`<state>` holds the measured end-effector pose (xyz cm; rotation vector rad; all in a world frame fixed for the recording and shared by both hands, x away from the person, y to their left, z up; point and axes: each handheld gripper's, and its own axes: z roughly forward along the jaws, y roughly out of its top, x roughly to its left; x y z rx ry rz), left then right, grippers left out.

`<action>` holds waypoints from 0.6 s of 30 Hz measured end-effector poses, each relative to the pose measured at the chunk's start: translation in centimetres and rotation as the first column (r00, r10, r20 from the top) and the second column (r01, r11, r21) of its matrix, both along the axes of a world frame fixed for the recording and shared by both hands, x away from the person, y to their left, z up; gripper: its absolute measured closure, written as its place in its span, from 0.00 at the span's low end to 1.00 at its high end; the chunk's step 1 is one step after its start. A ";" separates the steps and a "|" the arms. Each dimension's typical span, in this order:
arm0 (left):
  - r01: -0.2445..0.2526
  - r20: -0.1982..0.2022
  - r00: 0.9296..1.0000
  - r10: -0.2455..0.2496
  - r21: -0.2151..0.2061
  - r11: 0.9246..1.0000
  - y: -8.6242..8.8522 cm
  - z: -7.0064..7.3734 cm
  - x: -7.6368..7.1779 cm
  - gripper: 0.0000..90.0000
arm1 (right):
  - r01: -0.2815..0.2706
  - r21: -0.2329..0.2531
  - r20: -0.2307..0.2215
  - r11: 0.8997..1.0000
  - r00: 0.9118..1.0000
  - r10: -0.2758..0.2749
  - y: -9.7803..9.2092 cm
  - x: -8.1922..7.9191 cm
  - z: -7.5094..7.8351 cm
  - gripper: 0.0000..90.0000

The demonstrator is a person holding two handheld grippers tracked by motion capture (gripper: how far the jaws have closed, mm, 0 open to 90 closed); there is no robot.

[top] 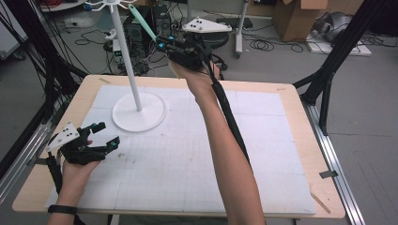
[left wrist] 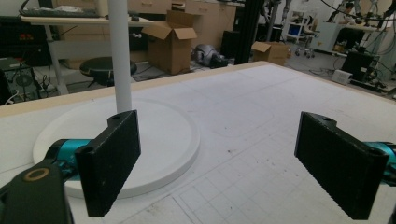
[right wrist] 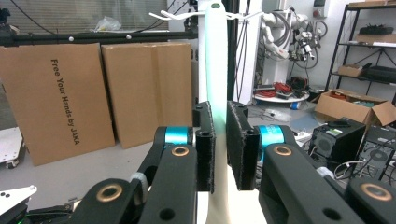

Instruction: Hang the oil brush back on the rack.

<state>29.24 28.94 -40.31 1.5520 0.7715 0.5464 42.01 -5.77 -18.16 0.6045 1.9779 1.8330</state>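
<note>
Right gripper view: right claw (right wrist: pixel 220 144) hides spatula (right wrist: pixel 215 60) base

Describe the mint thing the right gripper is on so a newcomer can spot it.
Start at the white stand rising from its round base on the table's far left. A long, slim mint utensil slants from the stand's top hooks to the right gripper, shut on its lower end. It is the one mint item there.

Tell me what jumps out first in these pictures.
The raised right claw stands out first: lifted above the table's far edge, shut on a pale green utensil handle whose top reaches the hooks of the white stand. The stand's round base sits on the far left of the white gridded mat. The left claw rests open near the front left.
</note>
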 end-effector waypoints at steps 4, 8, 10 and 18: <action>0.000 0.001 1.000 0.000 -0.003 1.000 0.0 0.0 0.0 0.17 | 0.000 -0.009 -0.002 1.000 1.000 0.000 0.3 0.1 0.0 0.92; 0.002 0.003 1.000 -0.002 -0.004 1.000 0.0 0.0 0.0 0.17 | -0.001 -0.011 -0.006 1.000 1.000 0.000 0.6 0.2 0.0 0.92; 0.002 0.001 1.000 -0.002 -0.006 1.000 0.0 0.0 0.0 0.17 | 0.000 -0.016 -0.005 1.000 1.000 0.000 0.9 0.3 0.0 0.92; 0.007 0.003 1.000 -0.007 -0.008 1.000 0.0 0.0 0.1 0.17 | 0.004 -0.031 -0.020 1.000 1.000 -0.005 1.9 0.8 -0.2 0.92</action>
